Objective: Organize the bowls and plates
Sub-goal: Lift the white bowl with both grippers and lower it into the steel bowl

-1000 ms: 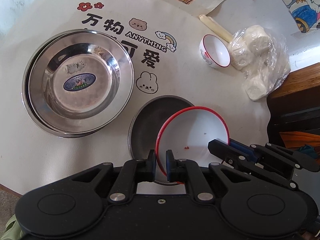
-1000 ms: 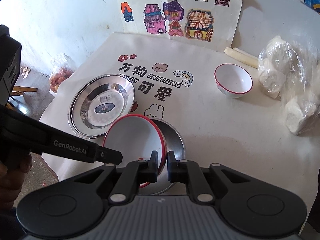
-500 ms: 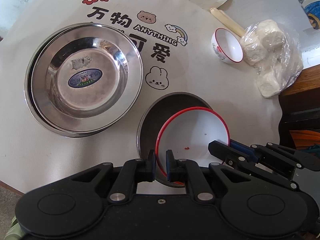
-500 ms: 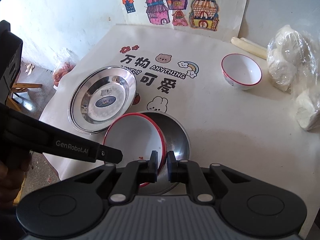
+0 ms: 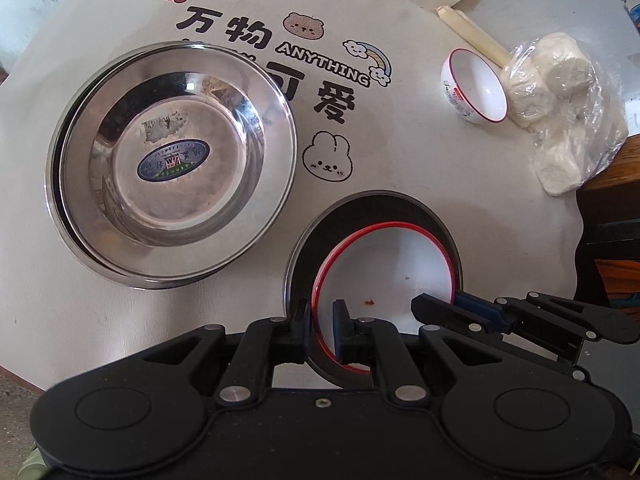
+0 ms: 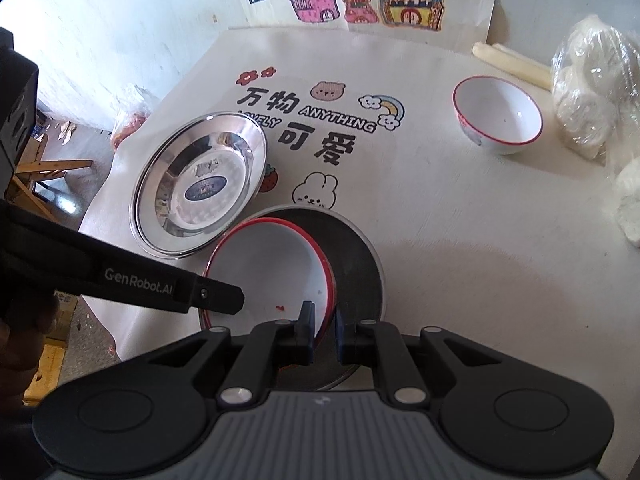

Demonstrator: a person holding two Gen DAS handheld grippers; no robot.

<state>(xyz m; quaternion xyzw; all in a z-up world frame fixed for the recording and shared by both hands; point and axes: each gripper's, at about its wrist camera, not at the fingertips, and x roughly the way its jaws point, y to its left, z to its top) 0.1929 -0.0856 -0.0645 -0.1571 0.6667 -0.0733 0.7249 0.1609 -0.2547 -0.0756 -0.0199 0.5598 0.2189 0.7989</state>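
Observation:
A white plate with a red rim (image 5: 392, 264) (image 6: 272, 268) is held over a dark round metal plate (image 5: 360, 216) (image 6: 352, 248) on the table. My left gripper (image 5: 320, 326) is shut on the white plate's near-left rim. My right gripper (image 6: 324, 330) is shut on its right rim. Each gripper shows in the other's view. A stack of shiny steel dishes (image 5: 176, 160) (image 6: 200, 184) sits to the left. A small white bowl with a red rim (image 5: 476, 88) (image 6: 498, 120) stands at the far right.
A clear bag of white buns (image 5: 560, 108) (image 6: 592, 92) lies at the right edge beside the small bowl. A pale rolled stick (image 5: 472, 36) lies behind the bowl. The tablecloth (image 5: 400, 152) has printed cartoons. A wooden surface (image 5: 612, 168) borders the right.
Both grippers have carried the white plate down and in over the dark plate. The steel dishes and small bowl have not moved.

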